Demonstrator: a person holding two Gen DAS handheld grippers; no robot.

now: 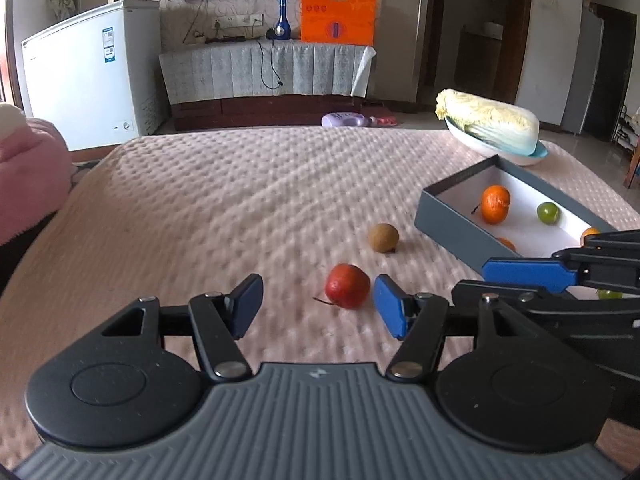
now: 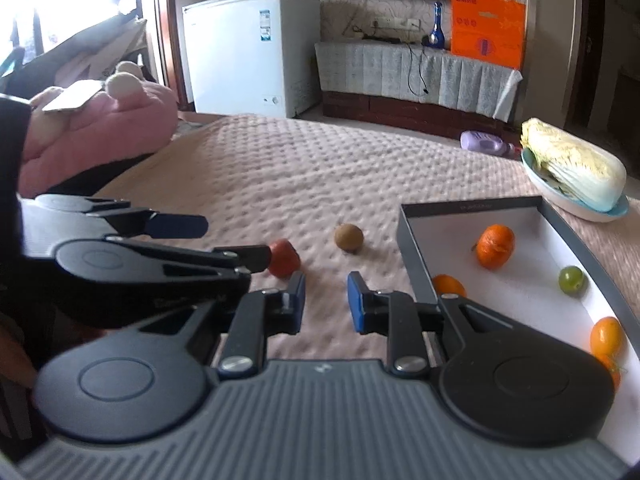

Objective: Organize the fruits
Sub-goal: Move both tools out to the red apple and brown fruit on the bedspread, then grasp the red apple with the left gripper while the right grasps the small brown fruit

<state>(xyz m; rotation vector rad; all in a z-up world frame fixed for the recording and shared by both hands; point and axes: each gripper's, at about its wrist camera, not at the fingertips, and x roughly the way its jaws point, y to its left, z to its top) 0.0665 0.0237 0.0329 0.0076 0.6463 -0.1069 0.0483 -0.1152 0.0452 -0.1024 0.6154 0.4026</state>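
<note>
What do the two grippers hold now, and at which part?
Nothing is held. The left gripper has open jaws near the red fruit, not touching it. The right gripper is empty.

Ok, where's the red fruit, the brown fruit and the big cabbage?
red fruit (image 1: 347,286): left wrist view, middle of its skin.
brown fruit (image 1: 383,237): left wrist view, its rounded front.
cabbage (image 2: 576,168): right wrist view, middle of its leaves.

- I see apple (image 1: 347,291) on the bed (image 1: 240,208), kiwi (image 1: 383,237) just behind it to the right
- box (image 1: 452,224) right of both, mandarin (image 1: 495,204) and other fruit in it
- cabbage (image 1: 488,124) on dish (image 1: 532,156) behind box
</note>
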